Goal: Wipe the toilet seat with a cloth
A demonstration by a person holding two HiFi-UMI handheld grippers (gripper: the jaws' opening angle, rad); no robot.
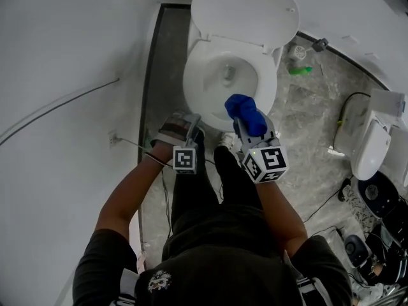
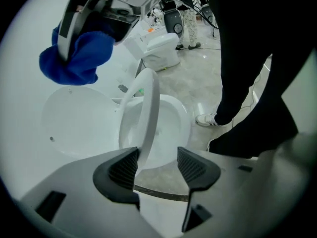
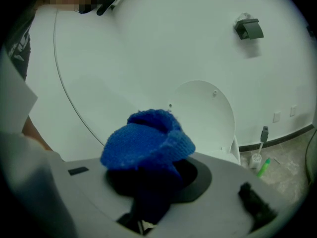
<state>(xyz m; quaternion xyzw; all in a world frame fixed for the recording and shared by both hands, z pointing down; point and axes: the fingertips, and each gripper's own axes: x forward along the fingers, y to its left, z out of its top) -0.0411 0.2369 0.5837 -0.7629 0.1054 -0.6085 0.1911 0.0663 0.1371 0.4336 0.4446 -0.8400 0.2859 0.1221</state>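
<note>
The white toilet (image 1: pixel 229 75) stands ahead with its lid (image 1: pixel 245 8) raised against the wall. In the left gripper view the seat ring (image 2: pixel 150 108) is tilted up edge-on between the jaws of my left gripper (image 2: pixel 157 162). It lies close by the left pad (image 2: pixel 124 167), and a wide gap separates it from the right pad, so the jaws stand open. My right gripper (image 1: pixel 247 125) hovers over the bowl's front right rim, shut on a bunched blue cloth (image 1: pixel 245 112). The blue cloth (image 3: pixel 148 140) hides the right jaws in their own view.
A toilet brush (image 3: pixel 257 152) and a green item (image 3: pixel 263 166) sit on the floor right of the toilet. A second white toilet unit (image 1: pixel 370 145), cables and dark equipment (image 1: pixel 382 234) fill the right side. The wall (image 1: pixel 64 75) is close on the left. The person's legs (image 2: pixel 257 83) stand beside the bowl.
</note>
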